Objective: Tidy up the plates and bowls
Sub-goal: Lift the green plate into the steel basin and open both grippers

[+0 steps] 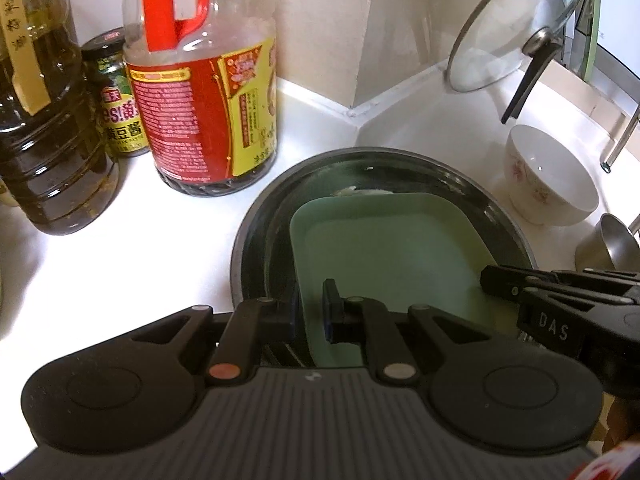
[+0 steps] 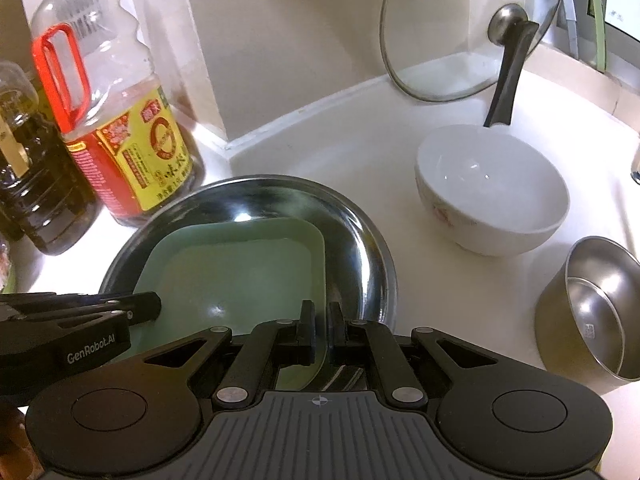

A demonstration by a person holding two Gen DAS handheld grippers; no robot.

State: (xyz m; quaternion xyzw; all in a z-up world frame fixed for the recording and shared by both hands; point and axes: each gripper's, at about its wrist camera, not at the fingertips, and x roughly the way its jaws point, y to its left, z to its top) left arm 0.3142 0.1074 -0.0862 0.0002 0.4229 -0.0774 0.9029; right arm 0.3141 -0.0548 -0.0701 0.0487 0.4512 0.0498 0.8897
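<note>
A square pale-green plate with rounded corners (image 1: 384,248) sits inside a wide round stainless-steel dish (image 2: 360,240) on the white bench (image 1: 140,240), in the lower centre of both views. The left hand-held gripper (image 1: 312,312) is pinching the plate's near left rim, one pad on each side of the edge. The right hand-held gripper (image 2: 320,332) is likewise pressed together on the plate's near right rim, by the corner.

The plate looks stiff, thin and fairly light, probably melamine or glazed ceramic. Its glossy surface could slide between the pads, and a rim grip gives little purchase if it tilts, so holding both sides near the corners suits it. The steel dish beneath is smooth, so the plate may skate on it when set down.

A white ceramic bowl with a faint floral print (image 2: 492,192) stands at centre right, brittle and best taken by its rim. A small steel cup (image 2: 592,312) stands at lower right.
</note>
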